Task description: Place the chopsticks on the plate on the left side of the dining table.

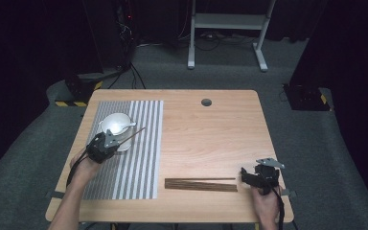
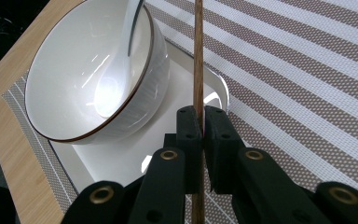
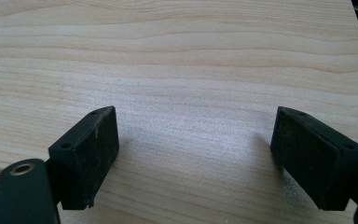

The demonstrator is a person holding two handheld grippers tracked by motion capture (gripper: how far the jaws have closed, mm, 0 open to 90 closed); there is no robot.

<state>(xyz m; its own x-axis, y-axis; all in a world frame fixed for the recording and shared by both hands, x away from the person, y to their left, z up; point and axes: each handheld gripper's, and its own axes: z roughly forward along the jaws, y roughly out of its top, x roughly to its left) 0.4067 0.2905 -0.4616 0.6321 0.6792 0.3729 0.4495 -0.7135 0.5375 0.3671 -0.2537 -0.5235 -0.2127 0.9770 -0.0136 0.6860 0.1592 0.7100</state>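
Wooden table (image 1: 206, 139) under the camera — striped placemat (image 1: 134, 158) at its left, white bowl (image 1: 115, 123) with a spoon (image 1: 124, 126) near the mat's far end. Left gripper (image 1: 106, 143) just beside the bowl, holding a chopstick (image 1: 133, 135) angled up to the right. Right gripper (image 1: 256, 178) near the front right corner — pile of chopsticks (image 1: 201, 184) just left of it.

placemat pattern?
Grey-brown and white stripes with a fine woven mesh; the placemat shows best in the left gripper view.
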